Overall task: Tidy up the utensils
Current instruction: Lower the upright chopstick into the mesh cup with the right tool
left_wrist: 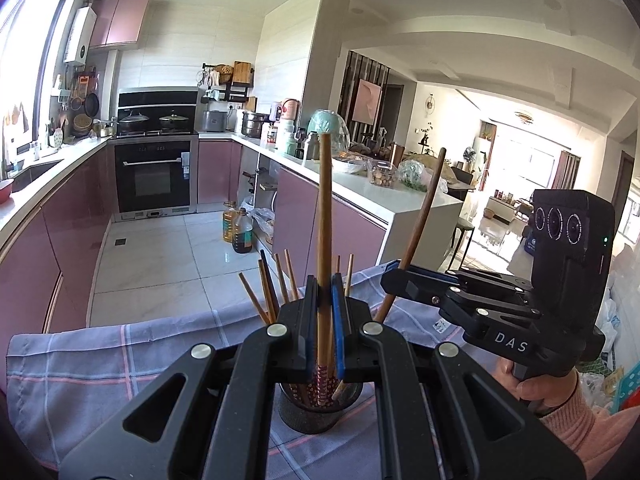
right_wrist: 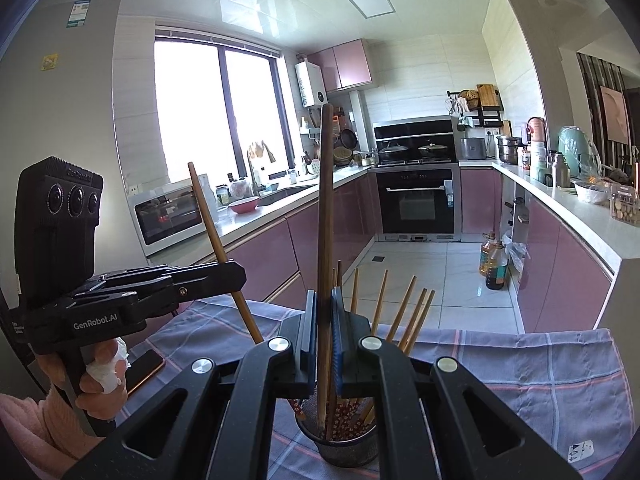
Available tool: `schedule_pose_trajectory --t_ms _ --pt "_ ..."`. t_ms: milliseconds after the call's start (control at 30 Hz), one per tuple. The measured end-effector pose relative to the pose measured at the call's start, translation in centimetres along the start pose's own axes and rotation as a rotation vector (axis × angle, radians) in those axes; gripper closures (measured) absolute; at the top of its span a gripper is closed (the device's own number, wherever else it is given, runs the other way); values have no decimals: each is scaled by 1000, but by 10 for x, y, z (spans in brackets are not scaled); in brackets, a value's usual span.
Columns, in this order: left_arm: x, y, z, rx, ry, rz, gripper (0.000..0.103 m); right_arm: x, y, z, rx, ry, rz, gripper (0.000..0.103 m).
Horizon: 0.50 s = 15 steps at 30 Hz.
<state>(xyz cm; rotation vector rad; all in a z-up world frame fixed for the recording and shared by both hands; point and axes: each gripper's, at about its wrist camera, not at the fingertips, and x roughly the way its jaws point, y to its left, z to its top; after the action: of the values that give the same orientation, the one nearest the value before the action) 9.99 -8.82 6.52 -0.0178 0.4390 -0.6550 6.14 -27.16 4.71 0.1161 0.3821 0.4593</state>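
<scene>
A black mesh holder (left_wrist: 316, 412) (right_wrist: 340, 444) stands on a plaid cloth (left_wrist: 100, 360) (right_wrist: 540, 380) and holds several wooden chopsticks (left_wrist: 272, 284) (right_wrist: 412, 308). My left gripper (left_wrist: 324, 308) is shut on a long light-brown chopstick (left_wrist: 325, 208) that stands upright with its lower end in the holder. My right gripper (right_wrist: 325, 320) is shut on a darker chopstick (right_wrist: 326, 208), also upright with its tip in the holder. Each gripper shows in the other's view, the right gripper (left_wrist: 394, 276) and the left gripper (right_wrist: 236, 276), each clamping its tilted stick.
A kitchen lies beyond the table: pink cabinets, an oven (left_wrist: 154, 176) (right_wrist: 416, 200), counters with pots and jars, oil bottles on the floor (left_wrist: 238, 230). A phone (right_wrist: 144, 368) lies on the cloth by my left hand. A small white tag (right_wrist: 580, 450) sits on the cloth.
</scene>
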Motion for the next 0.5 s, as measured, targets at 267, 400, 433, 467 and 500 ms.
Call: schedule_pose_trajectory --t_ms 267,400,433,467,500 --pt "7 5 0 -12 19 2 96 7 0 1 3 13 -14 97" --pt "10 8 1 -15 30 -1 96 11 -1 0 6 20 -18 97" --pt "11 8 2 -16 31 -2 96 12 -2 0 6 22 -20 97" --pt "12 8 1 -16 34 -1 96 12 -2 0 6 24 -22 97" --pt "12 11 3 -17 36 -1 96 13 -3 0 8 25 -22 97"
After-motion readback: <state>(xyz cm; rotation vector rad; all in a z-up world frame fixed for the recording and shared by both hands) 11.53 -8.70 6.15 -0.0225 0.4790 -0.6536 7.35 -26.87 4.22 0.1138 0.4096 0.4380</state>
